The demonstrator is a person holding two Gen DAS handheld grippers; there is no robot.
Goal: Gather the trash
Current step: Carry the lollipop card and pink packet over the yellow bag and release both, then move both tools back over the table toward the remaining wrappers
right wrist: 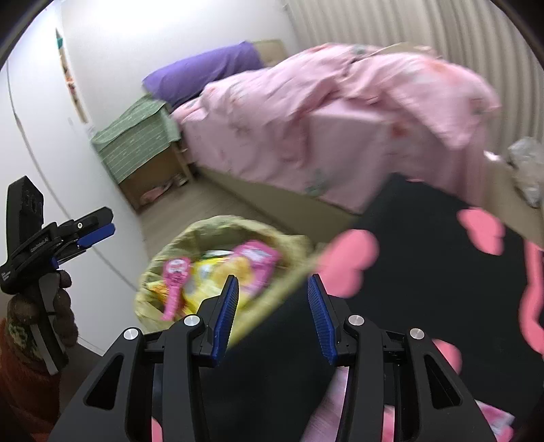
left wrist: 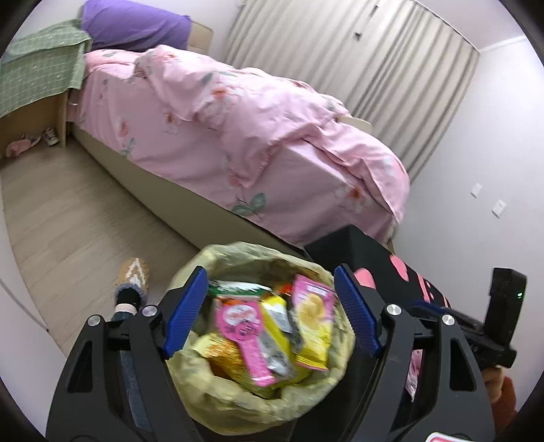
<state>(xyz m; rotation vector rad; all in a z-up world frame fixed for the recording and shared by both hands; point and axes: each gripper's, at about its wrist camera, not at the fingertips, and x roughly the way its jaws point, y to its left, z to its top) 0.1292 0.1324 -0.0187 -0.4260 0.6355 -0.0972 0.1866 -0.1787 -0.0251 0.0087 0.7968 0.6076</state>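
A yellow-green trash bag point(left wrist: 238, 253) stands open on the floor by the bed, holding several snack wrappers, among them a pink one point(left wrist: 246, 335) and a yellow-and-pink pack point(left wrist: 311, 316). My left gripper point(left wrist: 270, 272) hovers over the bag's mouth, open, with nothing between its blue pads. In the right wrist view the bag point(right wrist: 217, 226) lies ahead and left. My right gripper point(right wrist: 272, 279) is open above a black cloth with pink hearts point(right wrist: 425, 272). A blurred strip of the bag's rim point(right wrist: 272, 302) crosses between its fingers, and neither pad presses on it. The left gripper point(right wrist: 98, 231) shows at the far left.
A bed with a pink floral duvet point(left wrist: 238, 136) and a purple pillow point(left wrist: 136, 23) fills the background. A cabinet draped in green cloth point(left wrist: 34, 78) stands at its head. A slippered foot point(left wrist: 132, 275) rests left of the bag. A cardboard edge with crumpled plastic point(right wrist: 527, 166) is at right.
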